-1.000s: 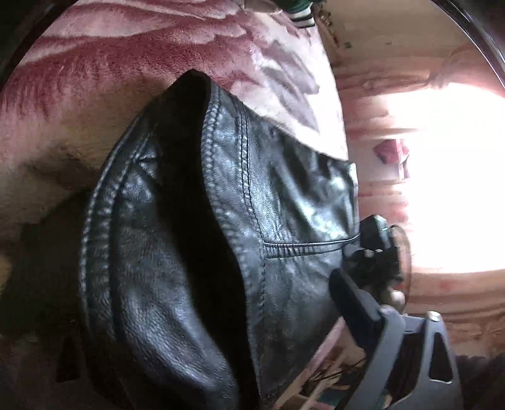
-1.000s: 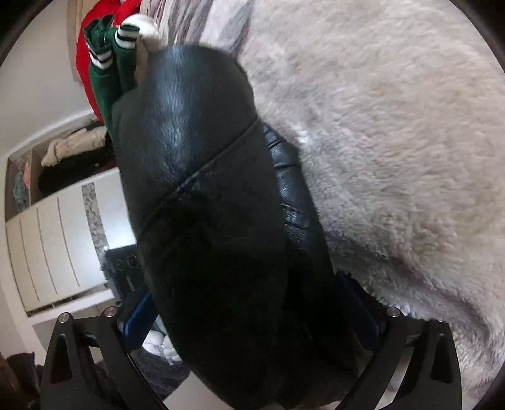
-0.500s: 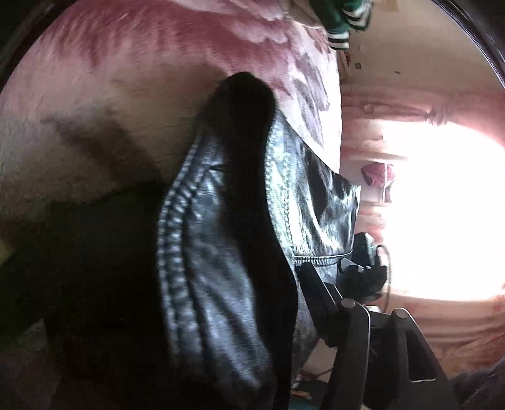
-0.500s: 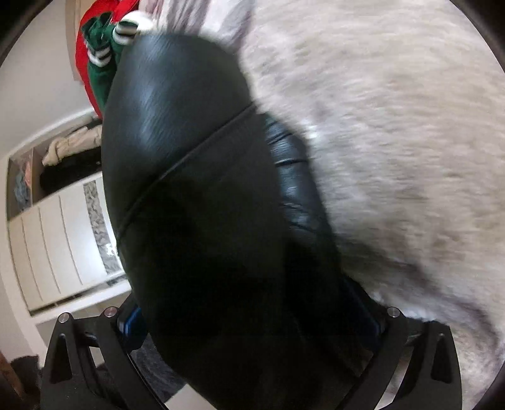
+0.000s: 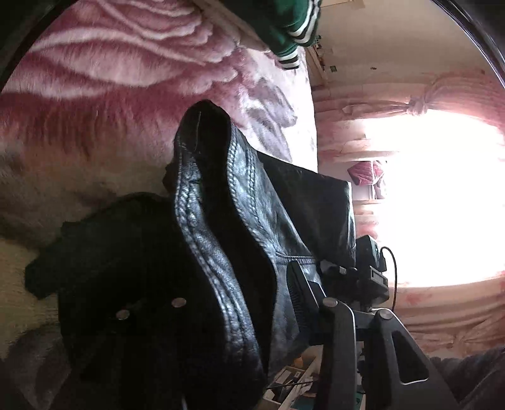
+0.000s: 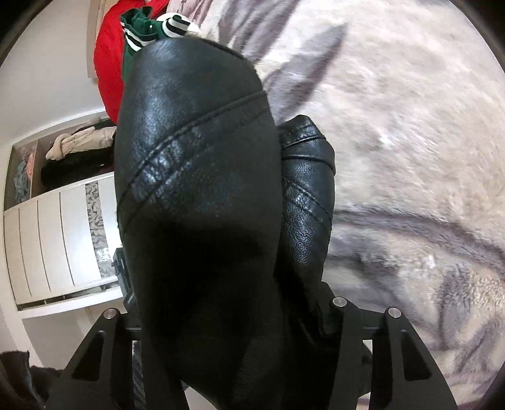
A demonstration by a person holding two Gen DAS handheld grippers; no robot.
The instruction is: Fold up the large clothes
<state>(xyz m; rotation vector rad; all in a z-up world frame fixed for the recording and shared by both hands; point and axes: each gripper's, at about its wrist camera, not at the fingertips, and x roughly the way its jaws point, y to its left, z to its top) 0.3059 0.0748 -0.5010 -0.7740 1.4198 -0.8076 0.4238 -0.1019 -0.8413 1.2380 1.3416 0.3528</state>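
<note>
Both grippers, left and right, jaws just closing, gripping the black leather jacket above the plush blanket.

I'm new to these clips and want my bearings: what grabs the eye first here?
A black leather jacket fills both views, bunched between each hand-held gripper's fingers. Beneath it lies a plush blanket with a pink flower pattern. At its far edge sits a green garment with striped cuffs, beside something red.

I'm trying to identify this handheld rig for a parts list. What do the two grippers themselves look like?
Both look alike: matte black angular finger frames with triangular cut-outs and round silver pivot screws. The left gripper shows a flat black finger pad. The right gripper shows the same frames. No hands or sleeves show.
</note>
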